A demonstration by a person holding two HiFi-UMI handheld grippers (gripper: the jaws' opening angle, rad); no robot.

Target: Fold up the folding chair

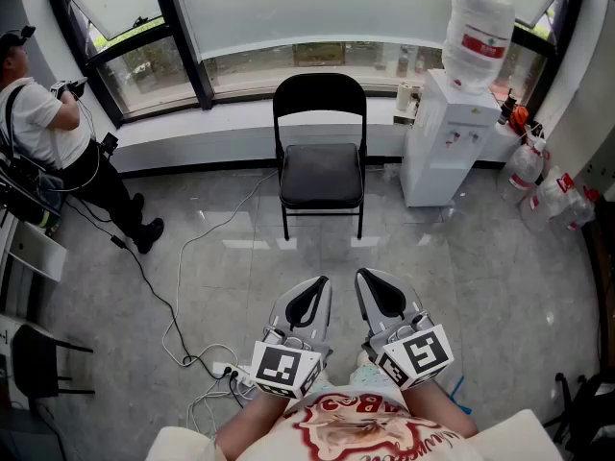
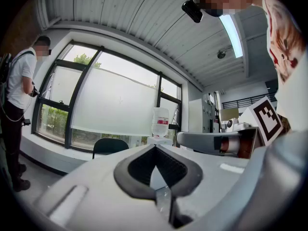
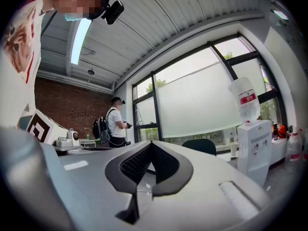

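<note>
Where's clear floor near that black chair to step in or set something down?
Bare floor stretches in front of the folding chair, up to the water dispenser on its right. Cables snake across the left side to a power strip; bottles crowd the far right.

The head view looks steeply down from above the person's chest onto the floor (image 1: 480,257). The left gripper (image 1: 315,286) and right gripper (image 1: 373,279) sit close at its lower edge, and the chair (image 1: 320,152) stands well ahead under the window (image 1: 288,8). Each gripper view sits low, just behind its own jaws, facing forward and tilted up toward window and ceiling (image 2: 144,18). The left gripper view catches the right gripper at its right side. All three views share the chair, the cooler (image 1: 447,133), the window and a bystander (image 1: 43,133).
</note>
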